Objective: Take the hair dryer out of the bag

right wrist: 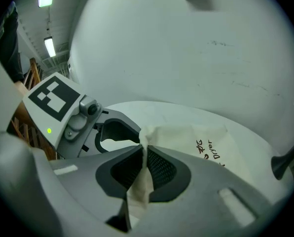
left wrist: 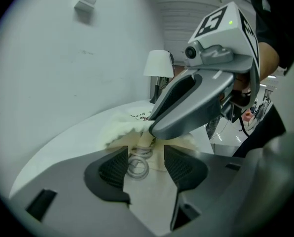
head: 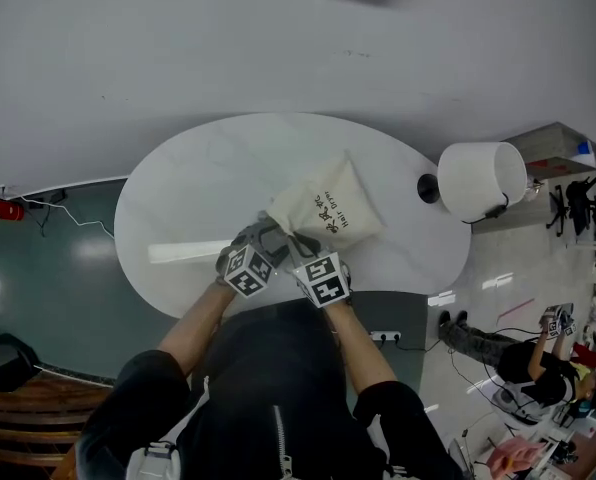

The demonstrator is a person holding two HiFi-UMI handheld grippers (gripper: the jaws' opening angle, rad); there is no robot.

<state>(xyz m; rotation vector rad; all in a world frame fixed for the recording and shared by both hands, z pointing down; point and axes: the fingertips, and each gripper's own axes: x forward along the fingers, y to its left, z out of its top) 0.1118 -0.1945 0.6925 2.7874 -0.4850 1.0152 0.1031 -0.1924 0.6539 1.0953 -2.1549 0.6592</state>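
Note:
A cream cloth bag (head: 330,211) with dark print lies on the white oval table (head: 188,193), its mouth toward me. My right gripper (right wrist: 143,154) is shut on a fold of the bag's (right wrist: 201,139) mouth edge and holds it raised. My left gripper (left wrist: 146,154) stands open just beside it at the bag's (left wrist: 118,127) mouth. A grey coiled cord (left wrist: 137,165) shows in the opening between the left jaws, and the pads are clear of it. In the head view both grippers (head: 263,236) (head: 300,248) meet at the bag's near end. The hair dryer's body is hidden.
A white table lamp (head: 480,178) stands at the table's right end. A plain wall lies behind the table. A person (head: 523,353) sits on the floor at the right. A power strip (head: 385,336) lies under the table's near edge.

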